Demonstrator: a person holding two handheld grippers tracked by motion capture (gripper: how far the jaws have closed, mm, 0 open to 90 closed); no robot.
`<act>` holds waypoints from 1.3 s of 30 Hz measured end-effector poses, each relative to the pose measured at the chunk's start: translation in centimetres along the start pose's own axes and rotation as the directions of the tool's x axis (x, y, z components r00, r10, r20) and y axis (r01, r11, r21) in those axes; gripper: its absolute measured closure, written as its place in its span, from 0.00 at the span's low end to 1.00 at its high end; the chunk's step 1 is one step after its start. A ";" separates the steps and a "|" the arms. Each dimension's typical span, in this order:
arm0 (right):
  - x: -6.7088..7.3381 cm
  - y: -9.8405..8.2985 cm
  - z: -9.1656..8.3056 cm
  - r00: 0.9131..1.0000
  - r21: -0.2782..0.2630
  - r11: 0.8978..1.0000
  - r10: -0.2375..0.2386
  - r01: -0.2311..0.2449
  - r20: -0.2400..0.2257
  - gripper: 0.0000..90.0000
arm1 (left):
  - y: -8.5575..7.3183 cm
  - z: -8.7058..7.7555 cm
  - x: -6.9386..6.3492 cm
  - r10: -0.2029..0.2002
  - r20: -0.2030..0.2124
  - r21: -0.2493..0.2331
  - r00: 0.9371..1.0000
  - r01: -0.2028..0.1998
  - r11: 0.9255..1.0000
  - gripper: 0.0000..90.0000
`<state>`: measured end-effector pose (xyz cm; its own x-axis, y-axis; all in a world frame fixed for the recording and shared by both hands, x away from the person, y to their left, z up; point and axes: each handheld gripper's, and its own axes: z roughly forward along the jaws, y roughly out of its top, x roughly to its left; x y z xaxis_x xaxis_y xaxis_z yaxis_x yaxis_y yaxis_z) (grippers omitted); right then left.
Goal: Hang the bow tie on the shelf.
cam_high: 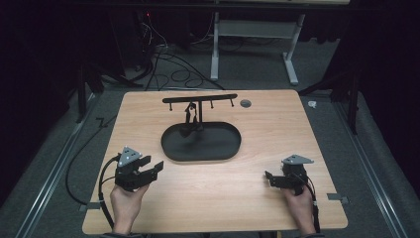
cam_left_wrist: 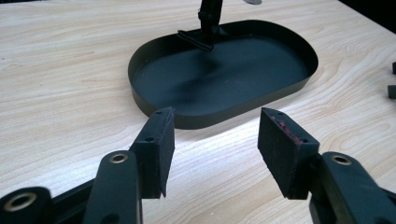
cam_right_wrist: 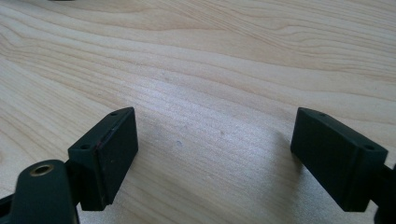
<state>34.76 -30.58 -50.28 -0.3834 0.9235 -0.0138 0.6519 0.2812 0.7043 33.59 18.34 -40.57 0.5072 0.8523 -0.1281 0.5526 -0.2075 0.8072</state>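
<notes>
A pale wooden table [cam_high: 257, 193] carries a black oval tray [cam_high: 201, 142] toward its far edge, a hook stand [cam_high: 199, 99] rising from it. Left gripper [cam_high: 152, 168], jaws spread and empty, sits near the tray's front-left rim; right gripper [cam_high: 270, 178], also released, rests well apart near the front-right corner.

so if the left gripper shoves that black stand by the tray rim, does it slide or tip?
Probably slides: the oval tray sits flat and wide on smooth wood. Likely light, since its wall looks thin. A push high on the post or crossbar might rock it. The left gripper is open, well short of it.
</notes>
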 end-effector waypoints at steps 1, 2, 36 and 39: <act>0.0 0.0 0.0 1.000 0.000 1.000 0.000 0.000 0.000 0.18 | 0.0 0.0 0.0 -0.001 0.002 0.002 1.000 0.001 1.000 0.52; 0.0 0.0 0.0 1.000 0.000 1.000 0.000 0.000 0.000 0.18 | -0.1 0.1 0.0 -0.003 0.003 0.003 1.000 0.003 1.000 0.52; 0.0 0.0 0.0 1.000 0.000 1.000 -0.001 0.001 0.000 0.18 | -1.8 1.4 -0.3 -0.022 0.021 0.038 1.000 0.021 0.999 0.52; 0.0 0.0 0.0 1.000 0.000 1.000 -0.001 0.001 0.000 0.18 | -1.9 1.7 -0.4 -0.019 0.025 0.044 1.000 0.018 0.999 0.52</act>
<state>34.75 -30.58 -50.28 -0.3842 0.9231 -0.0145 0.6516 0.2823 0.7041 33.41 17.60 -43.04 0.5132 0.8436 -0.1576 0.5902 -0.2136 0.7785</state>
